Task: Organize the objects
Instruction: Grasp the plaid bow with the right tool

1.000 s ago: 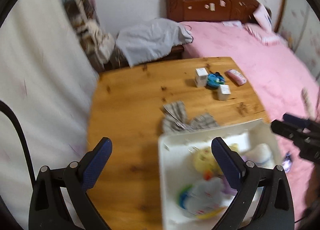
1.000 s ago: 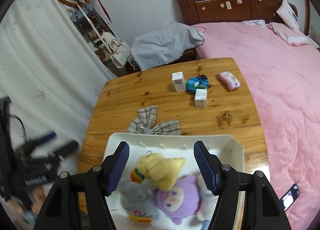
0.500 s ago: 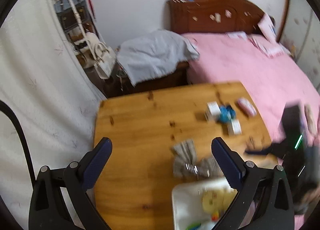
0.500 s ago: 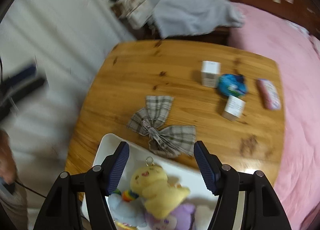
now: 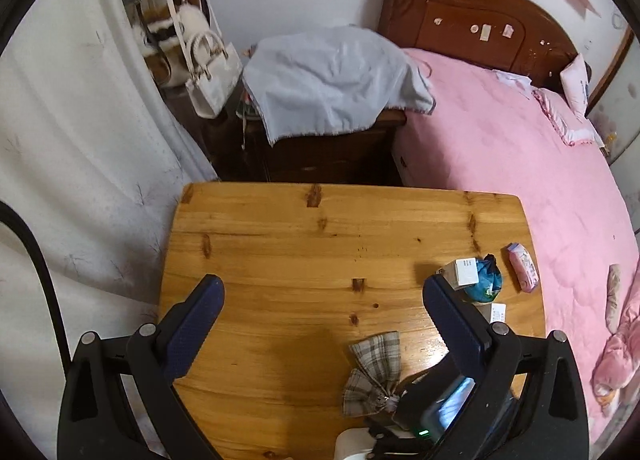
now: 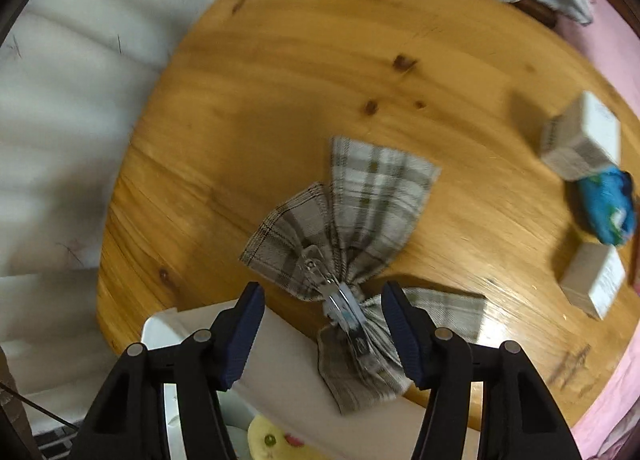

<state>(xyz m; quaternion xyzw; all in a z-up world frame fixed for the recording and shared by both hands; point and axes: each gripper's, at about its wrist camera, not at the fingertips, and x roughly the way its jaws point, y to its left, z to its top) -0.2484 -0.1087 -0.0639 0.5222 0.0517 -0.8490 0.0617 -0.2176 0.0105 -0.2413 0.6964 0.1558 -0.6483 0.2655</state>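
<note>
- Right tongs [image 6: 322, 300] spread wide, nothing held; they have dropped from over the white bin [image 6: 280, 356] to straddle the metal clip of the plaid bow [image 6: 352, 212]. A second ago they hung above the plush toys in the bin.
- Plaid bow lies flat on the wooden counter [image 6: 280, 72], one wing draped over the bin's far rim, the other splayed away from the bin.
- Left tongs [image 5: 320, 320] also spread and empty; they have drawn back and swung away from the bin, which now shows only as a sliver at the bottom of their view.
- Yellow plush [image 6: 276, 444] already in the bin, just inside the rim nearest the bow.
- Beyond the bow, well apart from the bin: two small white boxes [image 6: 580, 140], a blue wrapped item [image 6: 608, 208] between them, a pink packet [image 5: 522, 266] past those.
- Judgement: the bow is the next item for the bin; the closing pinch is not yet made.
</note>
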